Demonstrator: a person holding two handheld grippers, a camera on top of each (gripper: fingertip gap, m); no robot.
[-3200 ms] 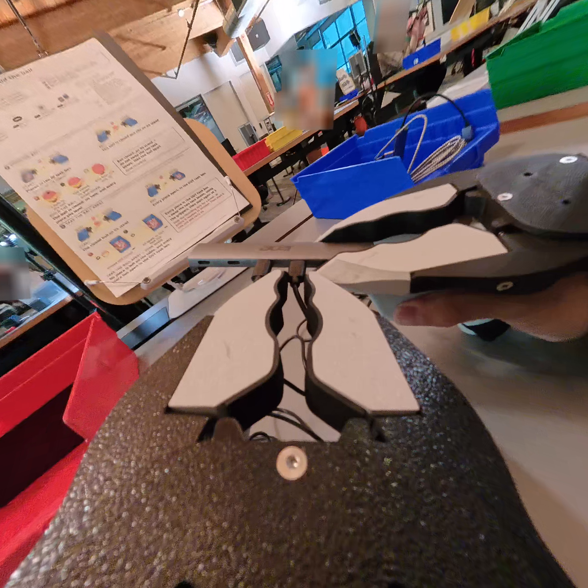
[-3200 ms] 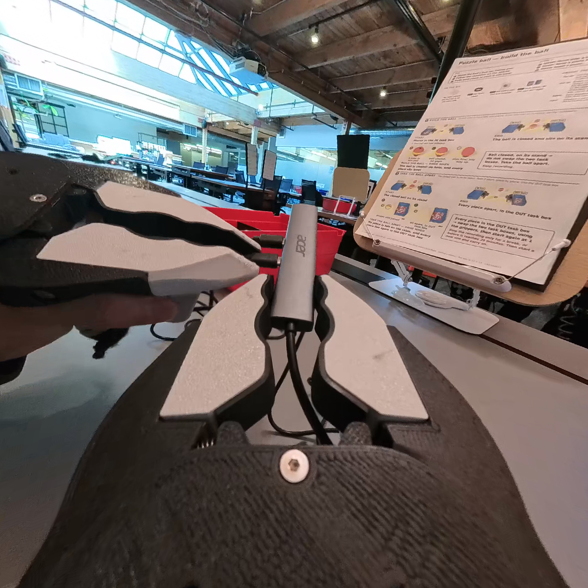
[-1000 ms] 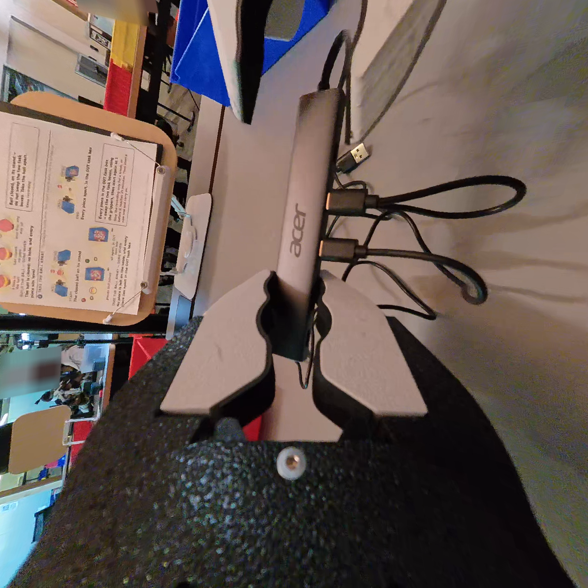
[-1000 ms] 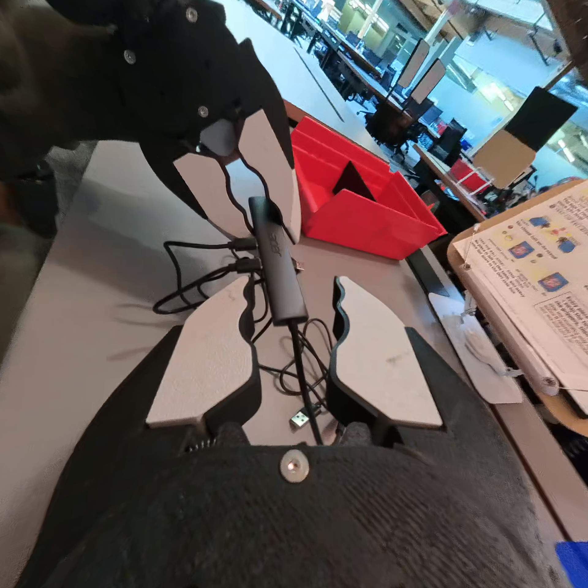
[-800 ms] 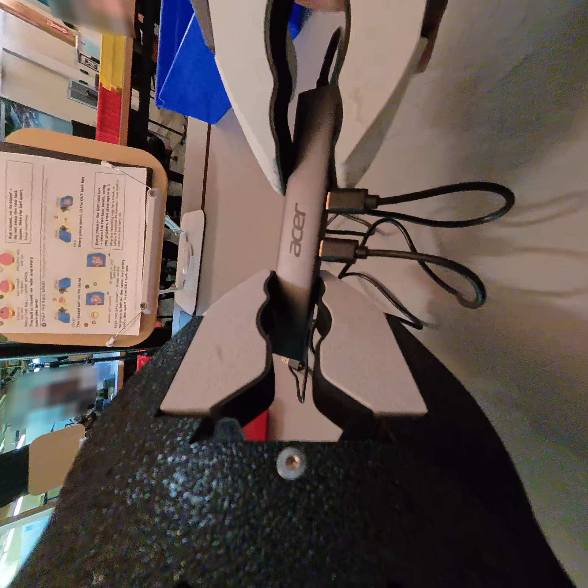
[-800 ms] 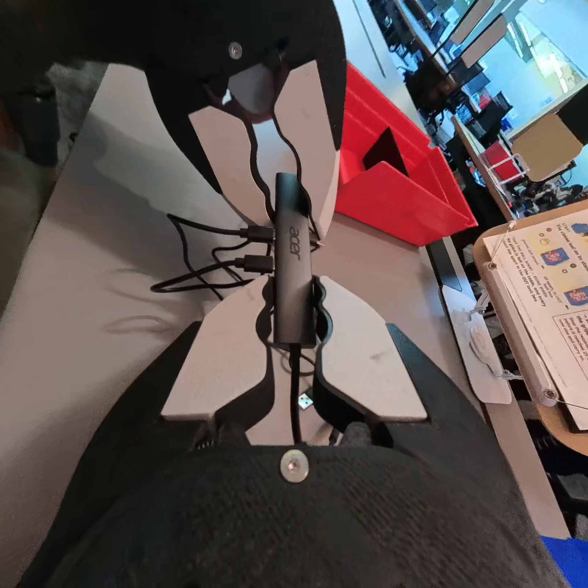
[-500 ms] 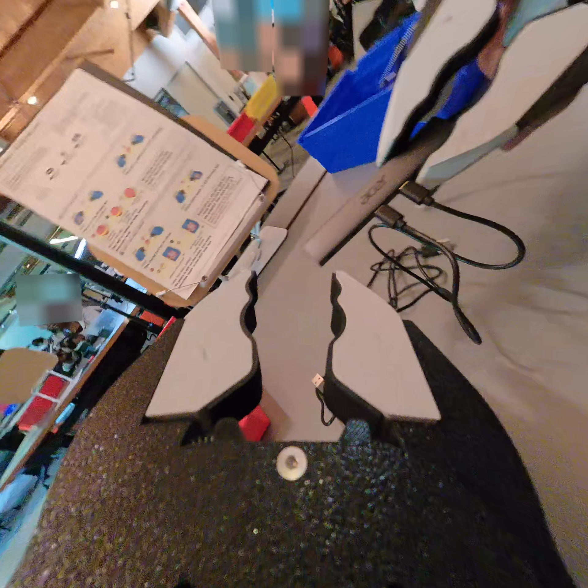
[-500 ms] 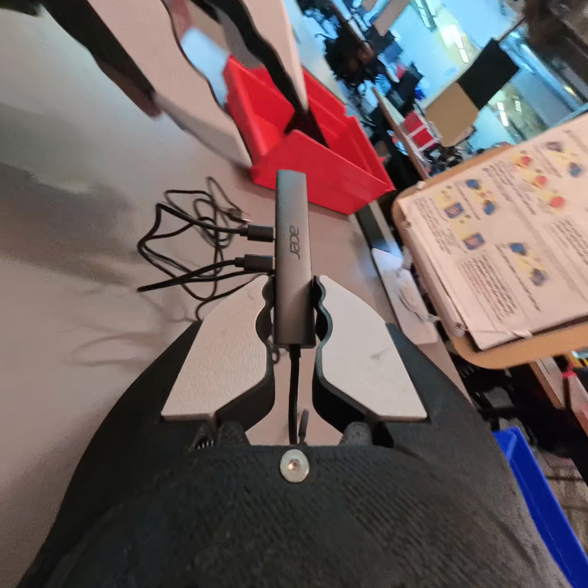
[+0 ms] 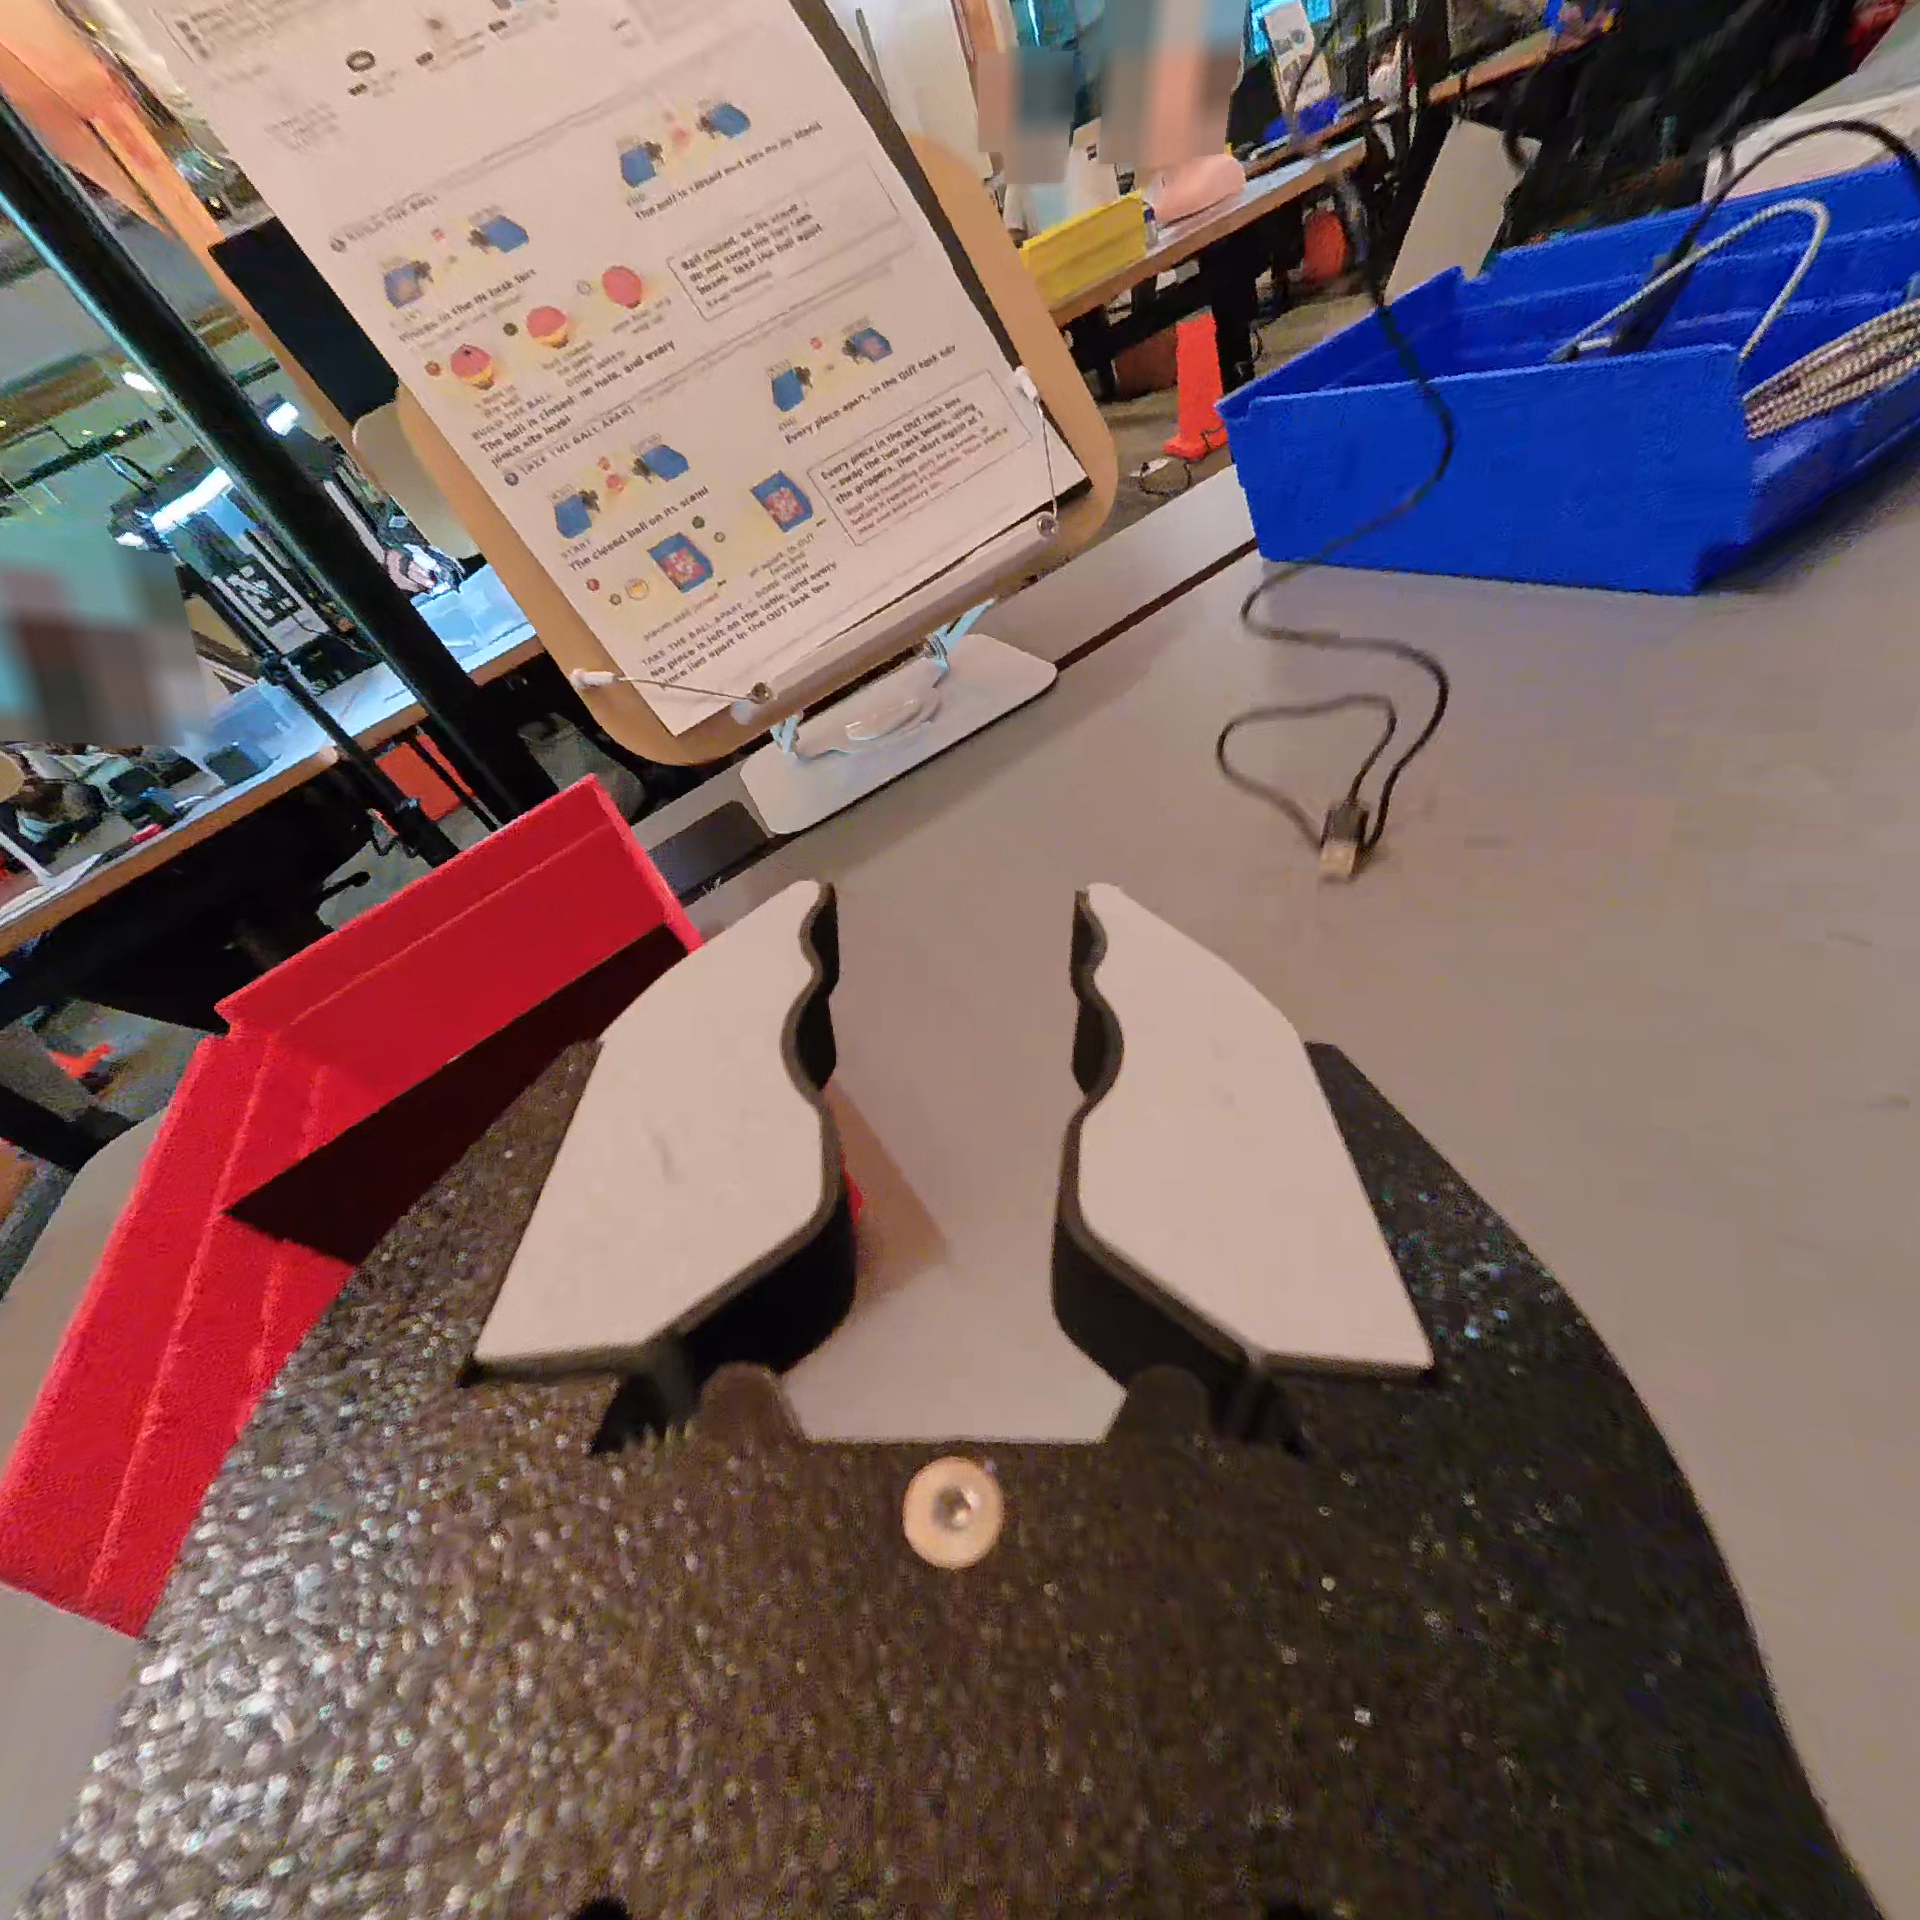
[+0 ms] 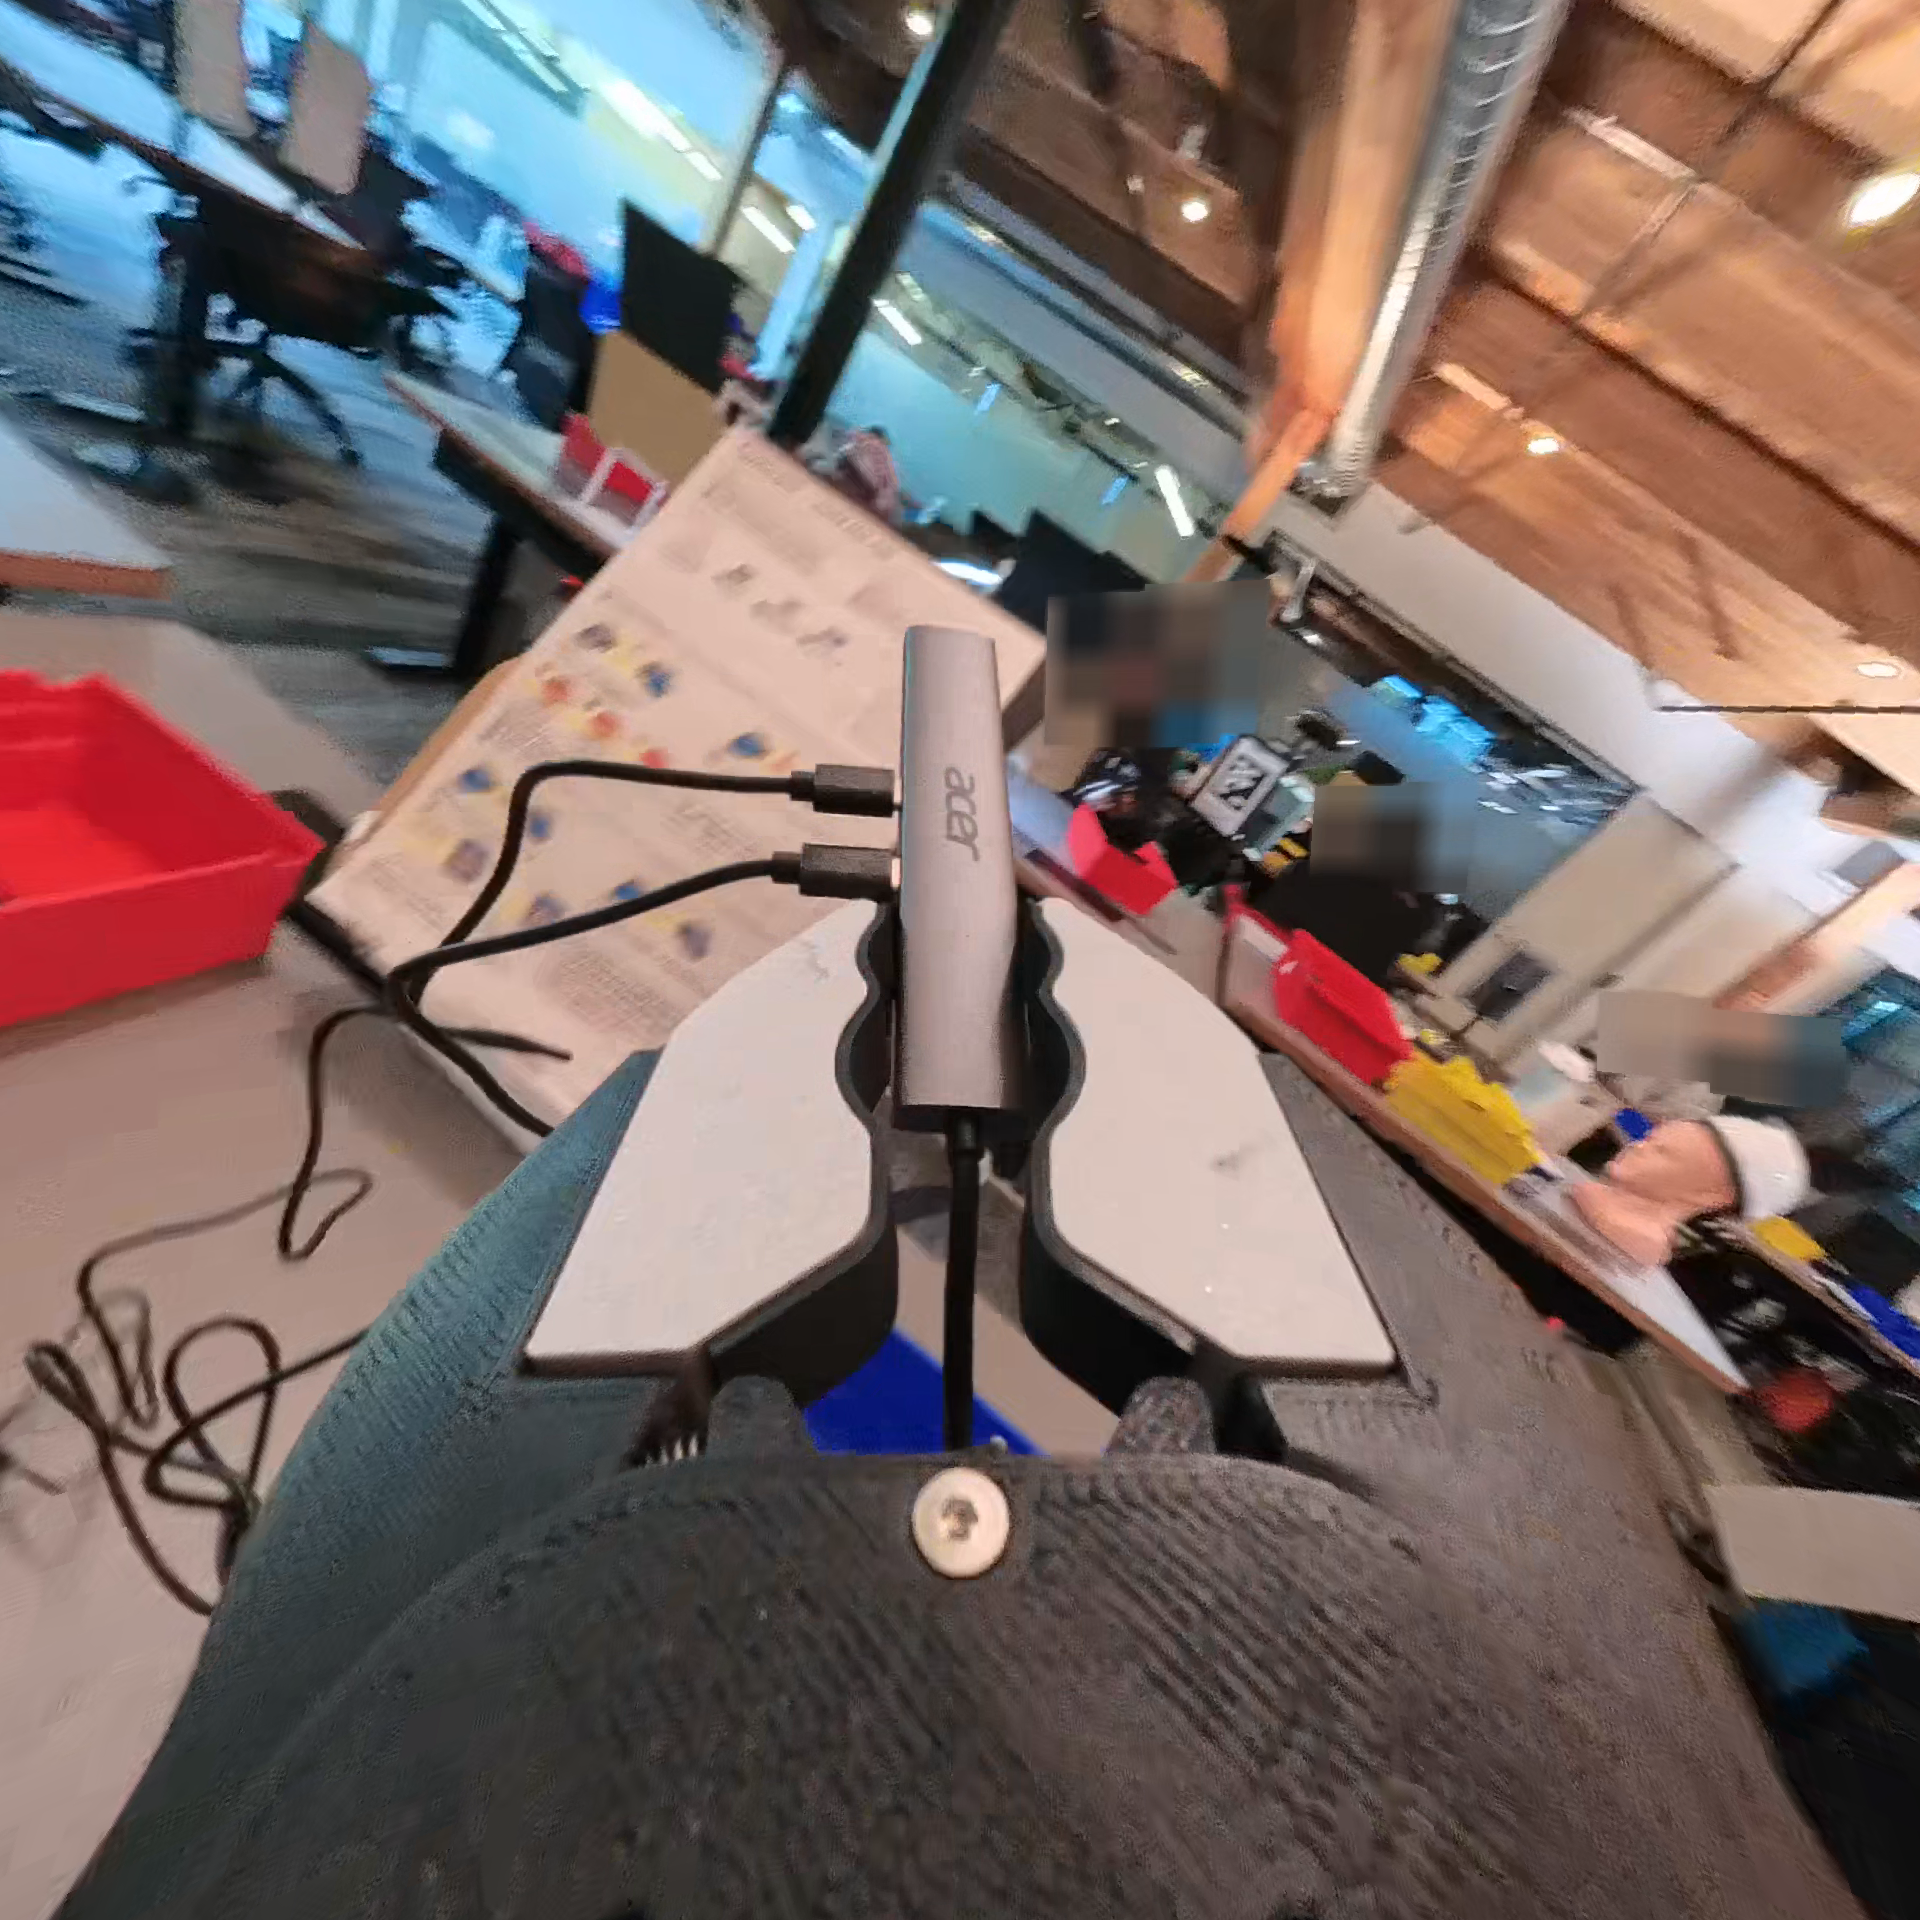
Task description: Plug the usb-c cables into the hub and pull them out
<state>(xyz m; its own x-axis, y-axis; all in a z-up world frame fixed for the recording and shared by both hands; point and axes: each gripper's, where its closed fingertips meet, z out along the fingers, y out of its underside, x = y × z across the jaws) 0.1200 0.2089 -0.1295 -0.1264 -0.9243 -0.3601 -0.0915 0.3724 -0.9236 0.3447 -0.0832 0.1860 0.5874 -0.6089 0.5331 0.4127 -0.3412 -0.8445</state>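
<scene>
My right gripper [image 10: 958, 925] is shut on the grey hub [image 10: 954, 831] and holds it raised off the table, pointing away from me. Two black usb-c cables [image 10: 844, 790] are plugged into the hub's left side, one above the other [image 10: 847, 871], and trail down to the table. The hub's own lead [image 10: 961, 1278] hangs between my fingers. My left gripper [image 9: 951, 914] is open and empty above the grey table [image 9: 1558, 1039]. A loose black cable with a plug end [image 9: 1340, 842] lies on the table ahead of it, to the right.
A red bin [image 9: 343, 1091] sits at the left of my left gripper; it also shows in the right wrist view [image 10: 114, 842]. A blue bin [image 9: 1579, 416] holding cables stands at the back right. An instruction sheet on a stand [image 9: 665, 343] is at the table's far edge. My right fingertips sit around 50 cm from my left ones.
My left gripper let go of the hub, opened and swung away. My right gripper closed on the hub's lead end and lifted it, tilting upward, with both cables still plugged in.
</scene>
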